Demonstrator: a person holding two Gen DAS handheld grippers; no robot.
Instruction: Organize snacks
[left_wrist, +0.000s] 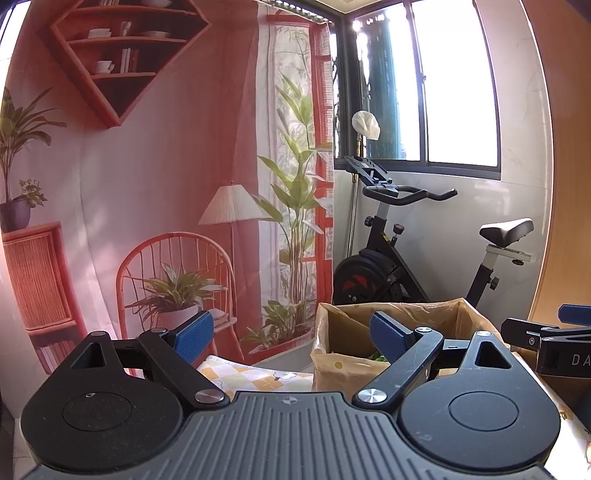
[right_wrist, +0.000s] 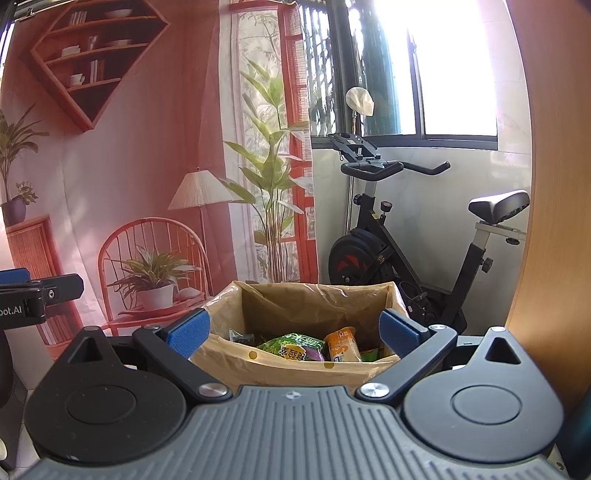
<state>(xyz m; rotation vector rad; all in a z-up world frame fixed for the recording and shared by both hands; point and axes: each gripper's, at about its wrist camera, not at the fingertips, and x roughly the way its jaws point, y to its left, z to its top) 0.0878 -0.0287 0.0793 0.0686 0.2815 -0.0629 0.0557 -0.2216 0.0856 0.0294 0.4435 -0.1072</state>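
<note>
Facing a cardboard box (right_wrist: 314, 317) lined with clear plastic, the right gripper (right_wrist: 295, 332) has its blue-padded fingers (right_wrist: 186, 332) spread wide and empty, one to each side of the box's near wall. Snacks lie inside on the bottom: a green packet (right_wrist: 291, 345) in the middle, an orange packet (right_wrist: 341, 345) touching its right side, a dark wrapper (right_wrist: 240, 336) to the left, and a bit of green at the right corner. The left gripper (left_wrist: 291, 332) is also spread wide, holding nothing; its right finger (left_wrist: 388, 330) overlaps the same box (left_wrist: 351, 365), while its left finger stands over a checked tablecloth (left_wrist: 258, 376). From this view only a sliver of green shows inside the box. Each gripper appears at the edge of the other's view, side by side, apart. Behind stand a printed backdrop (right_wrist: 147, 166) and an exercise bike (right_wrist: 406, 240) under a window (right_wrist: 443, 74)
</note>
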